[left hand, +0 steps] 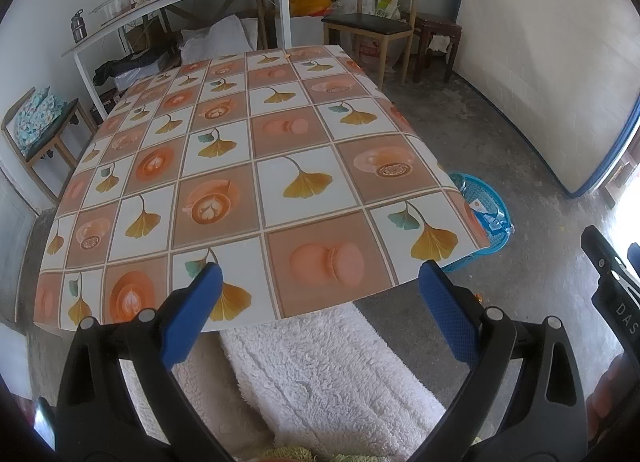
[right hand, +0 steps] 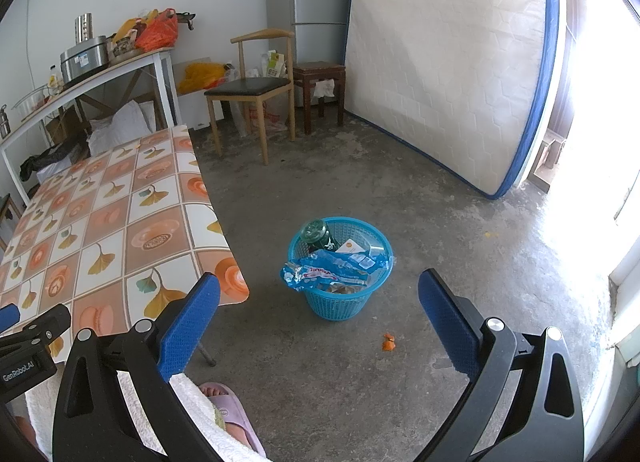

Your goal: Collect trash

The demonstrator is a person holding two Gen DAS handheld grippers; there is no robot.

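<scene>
The left tool [left hand: 320, 282] hangs wide open and holds nothing, above the near edge of the worktop [left hand: 256, 166], which wears a checked cloth of ginkgo leaves and coffee cups. The right tool [right hand: 320, 294] is likewise spread wide and empty, over the bare concrete floor [right hand: 420, 198] to the right of the worktop. A blue basket [right hand: 340, 302] stands on the floor just right of the worktop's near corner, with a crumpled blue wrapper [right hand: 332, 272] draped over its near rim, a dark green jar [right hand: 318, 234] at its far left and a white card [right hand: 350, 247] behind. An orange scrap [right hand: 388, 342] lies on the floor near the basket, apart from it, on the near right. A chair [right hand: 256, 90] and a mattress [right hand: 448, 62] stand far off.
</scene>
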